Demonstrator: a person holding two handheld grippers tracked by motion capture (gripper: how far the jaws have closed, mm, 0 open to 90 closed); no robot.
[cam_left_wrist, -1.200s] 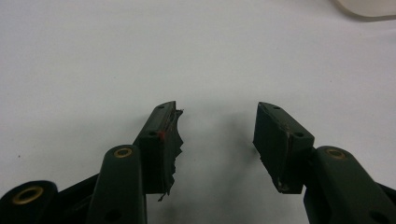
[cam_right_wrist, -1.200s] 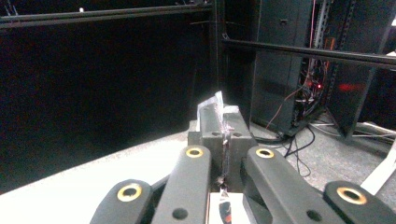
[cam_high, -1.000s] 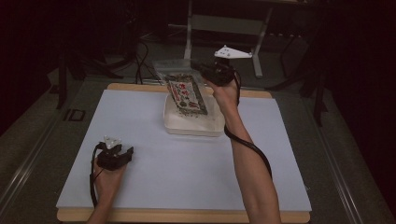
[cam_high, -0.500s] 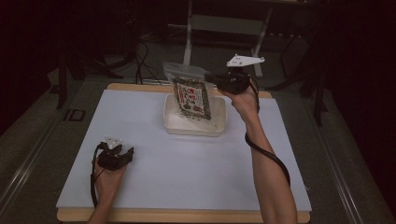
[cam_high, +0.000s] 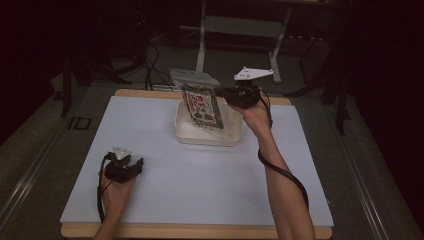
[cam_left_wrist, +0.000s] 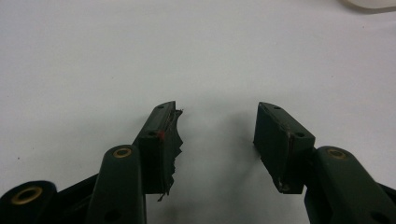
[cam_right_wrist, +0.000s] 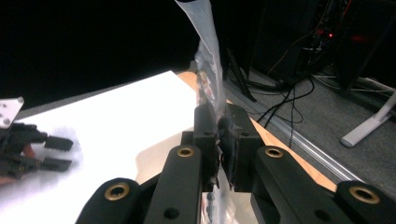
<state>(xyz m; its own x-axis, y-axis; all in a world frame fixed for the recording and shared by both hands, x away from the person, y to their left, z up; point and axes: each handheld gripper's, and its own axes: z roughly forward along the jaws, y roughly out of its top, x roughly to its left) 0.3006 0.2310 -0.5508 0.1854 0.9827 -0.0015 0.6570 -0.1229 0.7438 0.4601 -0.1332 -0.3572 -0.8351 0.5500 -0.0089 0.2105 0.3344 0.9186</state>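
Right gripper (cam_high: 224, 93) clamps clear plastic printed snack bag (cam_high: 202, 106) over far white rectangular plastic tub (cam_high: 207, 135); left gripper (cam_high: 138, 163) open, near-left.

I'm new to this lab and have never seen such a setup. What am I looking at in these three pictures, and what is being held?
No robot arm here: a person holds a hand-operated claw in each hand. The high view looks down on a white table from above the person's side. The other two pictures come from cameras riding on each claw, looking along its black jaws. On the table stands a shallow white tub. The right claw pinches a clear plastic bag with a printed packet inside, held over the tub; its own camera shows the jaws shut on the plastic. The left claw rests on the table with its jaws apart, holding nothing.
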